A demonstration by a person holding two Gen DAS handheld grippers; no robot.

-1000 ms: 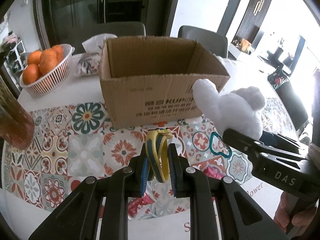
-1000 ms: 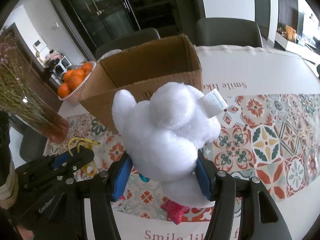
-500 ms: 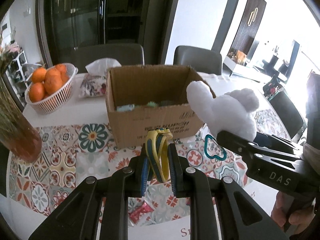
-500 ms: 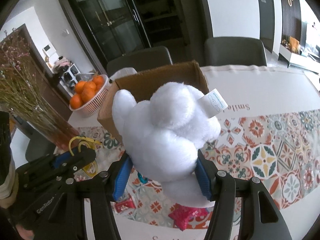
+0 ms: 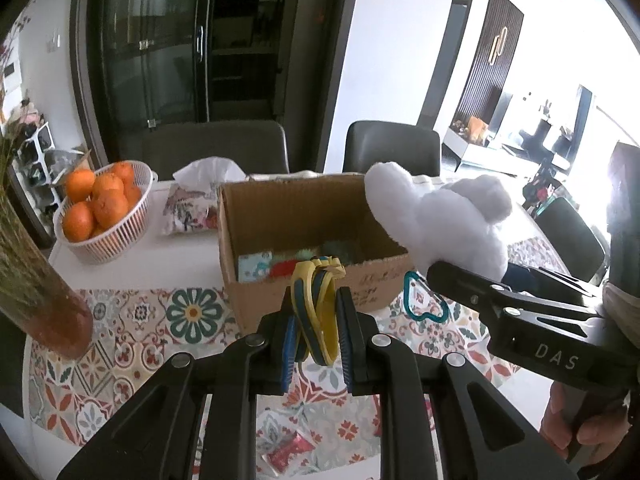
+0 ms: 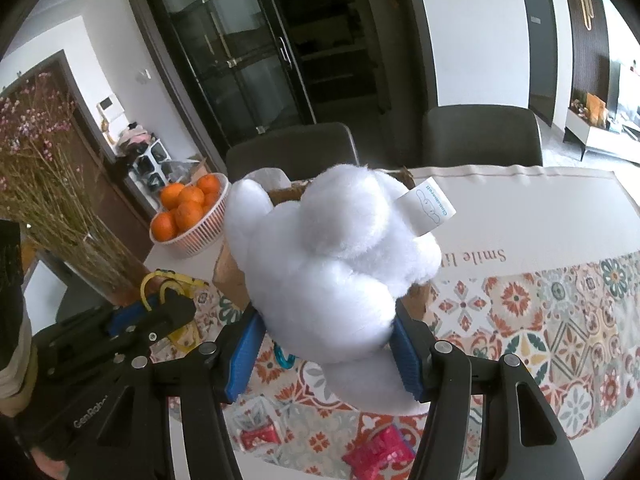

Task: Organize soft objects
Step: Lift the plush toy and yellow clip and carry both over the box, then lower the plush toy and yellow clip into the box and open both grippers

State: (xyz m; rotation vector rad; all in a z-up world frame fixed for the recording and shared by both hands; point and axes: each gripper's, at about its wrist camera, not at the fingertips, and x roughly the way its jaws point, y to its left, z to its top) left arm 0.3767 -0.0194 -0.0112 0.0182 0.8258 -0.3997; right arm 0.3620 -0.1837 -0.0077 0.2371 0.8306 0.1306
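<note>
My left gripper (image 5: 316, 340) is shut on a yellow and blue band toy (image 5: 314, 308), held above the patterned table in front of the open cardboard box (image 5: 304, 296). The box holds several small soft items (image 5: 256, 266). My right gripper (image 6: 324, 364) is shut on a white plush toy (image 6: 332, 272), held above the table near the box's right corner; the plush also shows in the left wrist view (image 5: 444, 224). The left gripper and its band (image 6: 168, 284) show at the left of the right wrist view.
A white basket of oranges (image 5: 100, 216) and a tissue pack (image 5: 196, 200) stand behind the box. A vase of dried flowers (image 5: 36, 288) is at the left. A teal clip (image 5: 424, 308) and red wrapped items (image 6: 376, 452) lie on the table. Chairs (image 5: 392, 148) stand beyond.
Both grippers have risen with their loads, so the view now looks down into the box and its contents show.
</note>
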